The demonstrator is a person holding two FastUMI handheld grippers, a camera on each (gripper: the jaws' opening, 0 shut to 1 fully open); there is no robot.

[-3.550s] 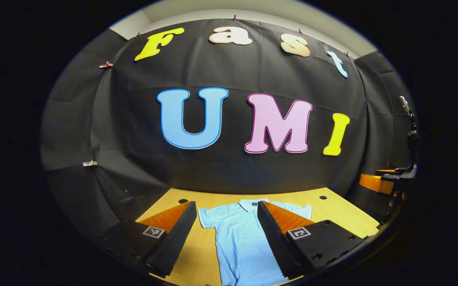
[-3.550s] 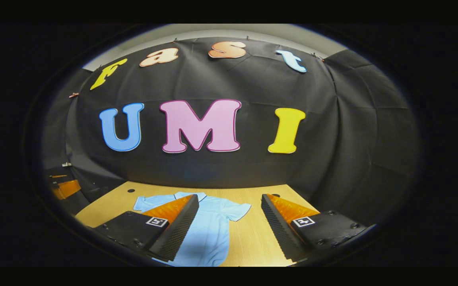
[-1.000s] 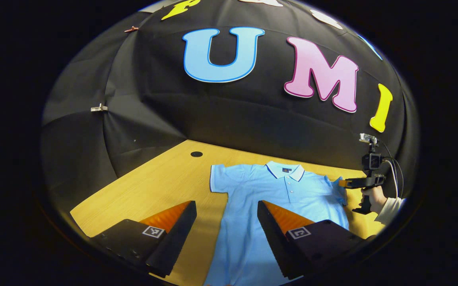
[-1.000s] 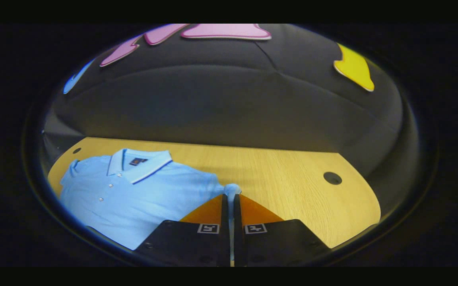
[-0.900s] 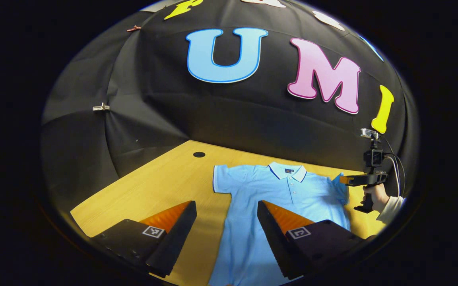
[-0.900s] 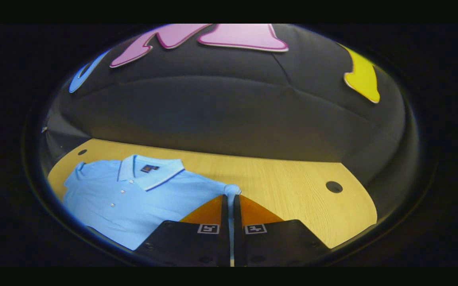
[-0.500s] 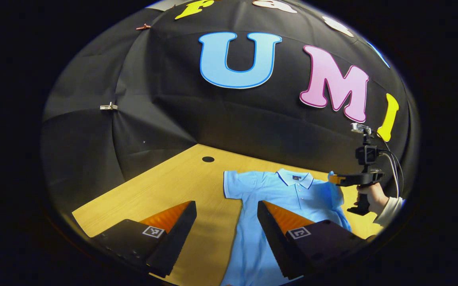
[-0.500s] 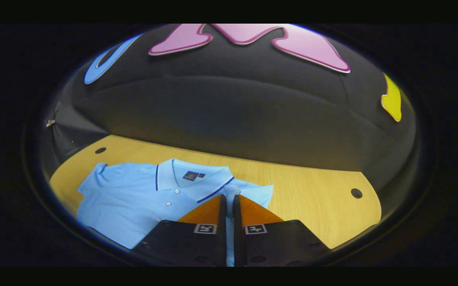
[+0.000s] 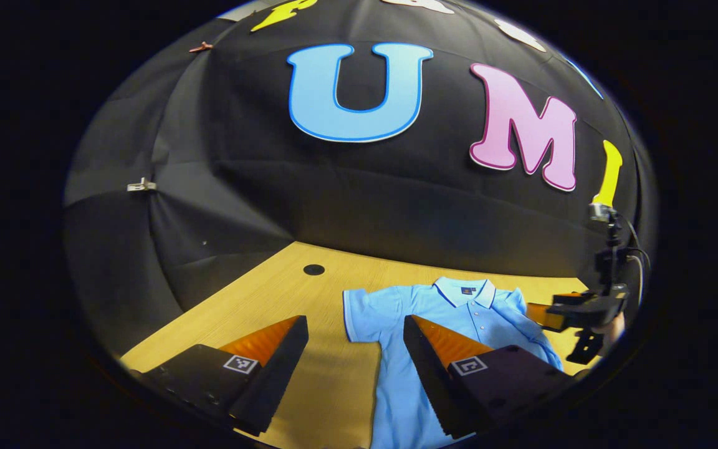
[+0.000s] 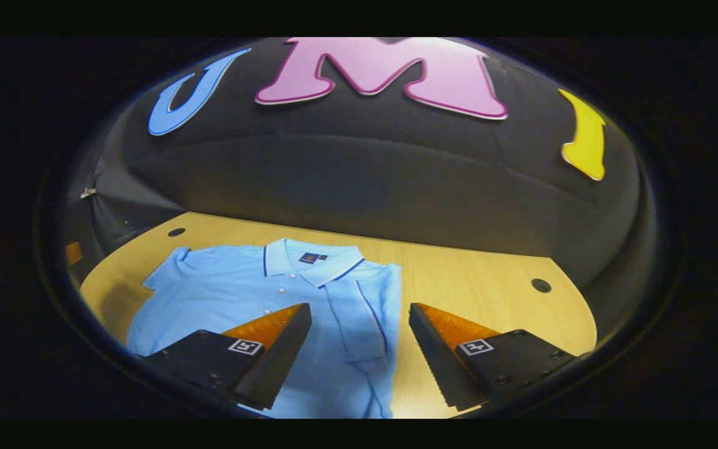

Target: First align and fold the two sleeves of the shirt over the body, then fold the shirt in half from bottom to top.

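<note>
A light blue polo shirt (image 10: 228,299) lies flat on the wooden table (image 10: 477,280), collar (image 10: 312,255) toward the wall. One sleeve (image 10: 356,318) lies folded over the body, directly between the fingers of my right gripper (image 10: 359,308), which is open and holds nothing. The other sleeve (image 9: 362,308) is spread flat on the table. My left gripper (image 9: 354,321) hovers open above the table near that sleeve, with its right finger (image 9: 434,355) over the shirt (image 9: 477,315). In the left gripper view the right gripper (image 9: 558,312) shows at the shirt's far side.
The table has round holes near its back corners (image 10: 541,285) (image 9: 313,269). Black cloth walls close in the table at the back and the sides. Bare wood (image 9: 259,299) lies to the left of the shirt.
My right gripper, shut on the sleeve a second ago, carried it over the body, opened and let it drop there. My left gripper stayed open and shifted slightly left.
</note>
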